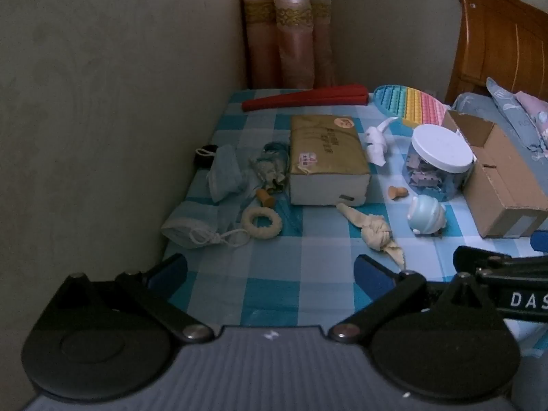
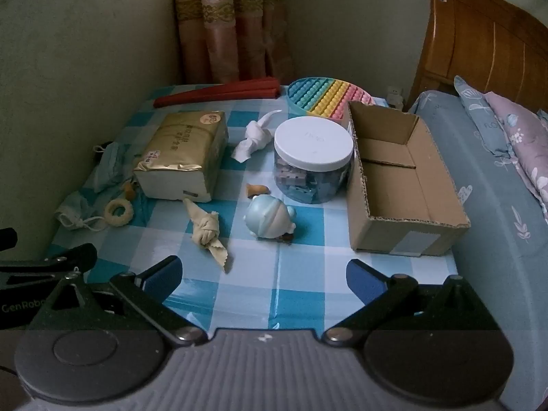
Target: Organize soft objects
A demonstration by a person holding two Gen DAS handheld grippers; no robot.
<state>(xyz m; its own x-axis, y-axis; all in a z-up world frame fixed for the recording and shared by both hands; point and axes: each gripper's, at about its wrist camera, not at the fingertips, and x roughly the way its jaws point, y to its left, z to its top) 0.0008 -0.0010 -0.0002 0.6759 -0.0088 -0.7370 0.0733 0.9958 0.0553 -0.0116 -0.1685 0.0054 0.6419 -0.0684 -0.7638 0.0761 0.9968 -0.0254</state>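
Note:
A knotted cream cloth [image 1: 371, 233] [image 2: 205, 231] lies on the blue checked tablecloth [image 1: 308, 274] [image 2: 308, 274], just ahead of both grippers. Farther back sits a knotted white cloth [image 1: 376, 142] [image 2: 255, 137]. An open cardboard box [image 2: 394, 185] [image 1: 500, 178] stands at the right, nothing visible inside. Blue cloth pouches [image 1: 222, 178] [image 2: 109, 167] and a cream ring [image 1: 262, 222] [image 2: 119, 211] lie at the left by the wall. My left gripper [image 1: 270, 270] hangs open over bare cloth. My right gripper [image 2: 263, 274] is open too, holding nothing.
A gold tissue pack [image 1: 325, 157] [image 2: 185, 157], a white-lidded jar [image 1: 440, 161] [image 2: 313, 161], a pale blue round toy [image 1: 426, 217] [image 2: 269, 219], a rainbow pop mat [image 2: 328, 97] and a red folded fan [image 1: 304, 101] crowd the table. A wall bounds the left, a bed [image 2: 496, 188] the right.

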